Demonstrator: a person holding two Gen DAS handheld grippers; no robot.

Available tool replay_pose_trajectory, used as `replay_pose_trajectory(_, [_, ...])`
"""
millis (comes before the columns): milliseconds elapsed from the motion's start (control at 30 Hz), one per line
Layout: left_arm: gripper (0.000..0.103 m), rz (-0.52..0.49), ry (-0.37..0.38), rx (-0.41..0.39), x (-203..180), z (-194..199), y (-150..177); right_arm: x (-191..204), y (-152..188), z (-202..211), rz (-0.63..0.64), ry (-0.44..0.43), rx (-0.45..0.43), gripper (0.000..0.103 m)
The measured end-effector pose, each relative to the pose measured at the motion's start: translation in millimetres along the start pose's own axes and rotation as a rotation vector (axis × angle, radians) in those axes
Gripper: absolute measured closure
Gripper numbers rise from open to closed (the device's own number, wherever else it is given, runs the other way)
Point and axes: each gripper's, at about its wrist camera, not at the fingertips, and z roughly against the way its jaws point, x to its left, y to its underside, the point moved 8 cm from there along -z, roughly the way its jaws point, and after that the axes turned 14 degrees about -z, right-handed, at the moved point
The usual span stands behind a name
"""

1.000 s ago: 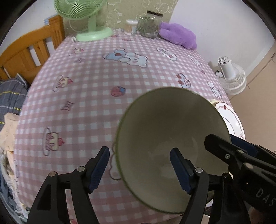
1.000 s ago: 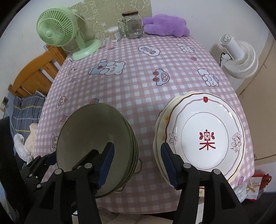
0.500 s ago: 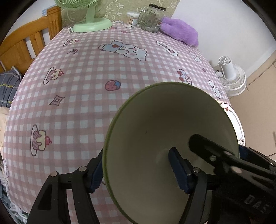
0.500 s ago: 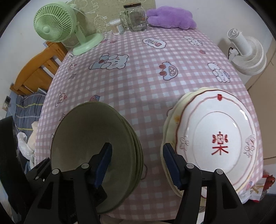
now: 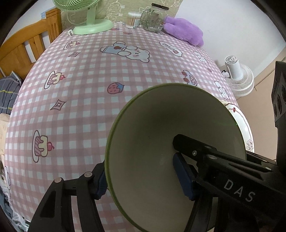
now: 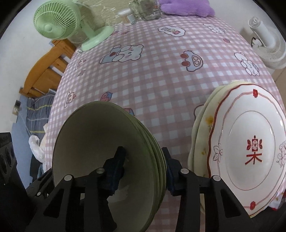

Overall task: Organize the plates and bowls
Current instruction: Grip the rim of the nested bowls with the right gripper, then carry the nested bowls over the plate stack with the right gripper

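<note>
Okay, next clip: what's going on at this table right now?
A person with two handheld grippers is working on a stack of green bowls on a pink checked tablecloth. Both grippers straddle the stack's rim, the left gripper on one side and the right gripper opposite; both have just been closing. A stack of plates sits beside the bowls, untouched.

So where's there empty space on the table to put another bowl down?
The middle of the pink checked tablecloth is bare, between the green fan and glass jar at the far edge and the dishes up front. The near edge is crowded: stacked green bowls beside the stacked plates.
</note>
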Motion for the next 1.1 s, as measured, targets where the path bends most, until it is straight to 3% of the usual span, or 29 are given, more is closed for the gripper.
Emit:
replay_pose_trajectory(367, [0.04, 0.017, 0.012, 0.015, -1, 9, -4, 6, -3, 7, 0.031, 0.008, 0.006, 0.062])
replay_pose_trajectory(700, [0.041, -0.03, 0.004, -0.065, -7, 53, -25, 24, -11, 49, 0.023, 0.003, -0.064, 0.062])
replay_pose_trajectory(1100, [0.041, -0.068, -0.014, -0.128, -16, 83, -27, 31, -3, 85, 0.021, -0.017, -0.134, 0.062])
